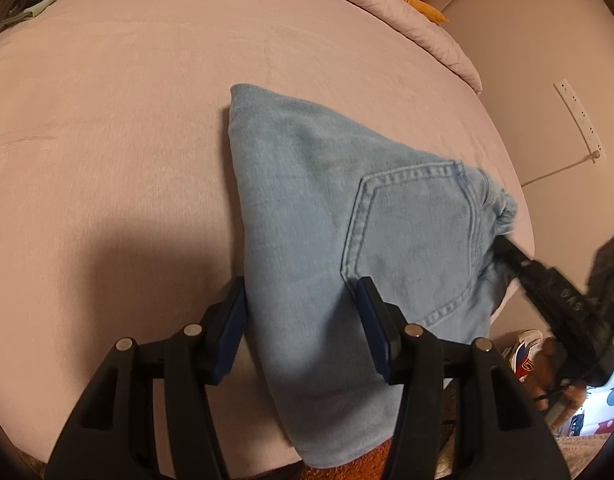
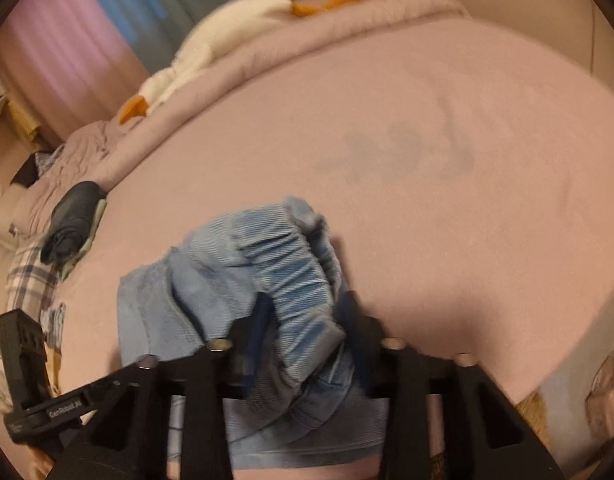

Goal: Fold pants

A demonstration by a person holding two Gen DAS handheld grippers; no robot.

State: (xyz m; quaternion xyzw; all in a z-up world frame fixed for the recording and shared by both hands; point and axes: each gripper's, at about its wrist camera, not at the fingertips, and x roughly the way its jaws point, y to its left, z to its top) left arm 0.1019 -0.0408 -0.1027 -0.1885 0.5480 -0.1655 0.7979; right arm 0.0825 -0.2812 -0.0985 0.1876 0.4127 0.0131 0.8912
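Observation:
Light blue denim pants lie folded on the pink bed, back pocket facing up. My left gripper stands open just above the near part of the pants, holding nothing. My right gripper is shut on the elastic waistband of the pants and lifts it in a bunch. The right gripper also shows in the left wrist view, gripping the right end of the pants. The left gripper shows at the left edge of the right wrist view.
A pink duvet with a white plush goose lies at the head of the bed. Dark folded clothes sit at the far side. A power strip hangs on the wall. The bed edge is close by the pants.

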